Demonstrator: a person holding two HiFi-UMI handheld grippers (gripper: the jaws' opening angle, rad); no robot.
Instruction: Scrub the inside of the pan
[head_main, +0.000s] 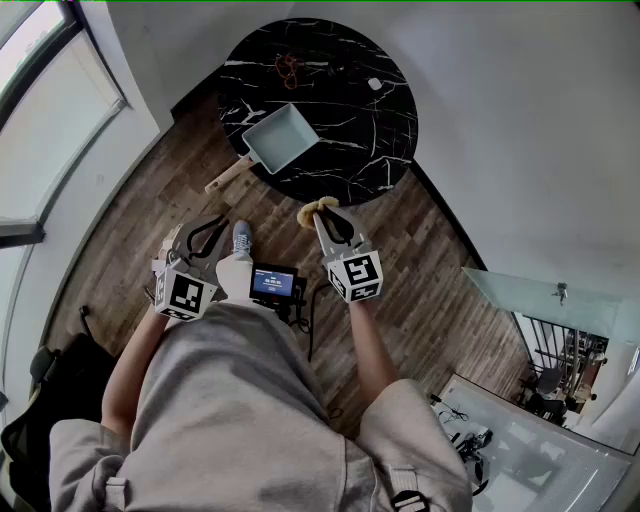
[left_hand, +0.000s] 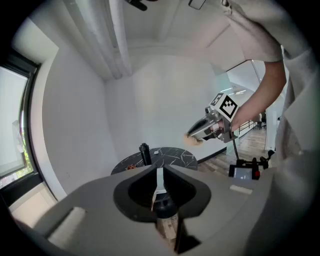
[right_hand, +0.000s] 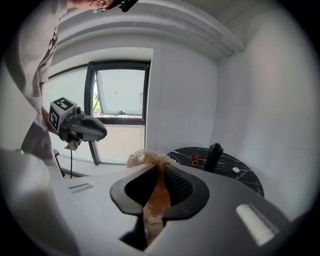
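Open air lies between me and the table (head_main: 375, 120); the pan (head_main: 282, 137) crowds its near-left edge, and the wall (head_main: 520, 130) stands close behind.

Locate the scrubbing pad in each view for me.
Head view: scrubbing pad at centre, at the right gripper's tip, below the table.
Left gripper view: pad right of centre, blurred.
Right gripper view: pad at centre, clamped in the jaws.
Shared landmark: the black round table.

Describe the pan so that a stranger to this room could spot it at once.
Find the round black table with white veining. On its near-left edge sits the pan: pale grey-blue, rectangular and empty, its wooden handle jutting past the rim over the floor. It is much bigger than the small reddish item and the white bit behind it.
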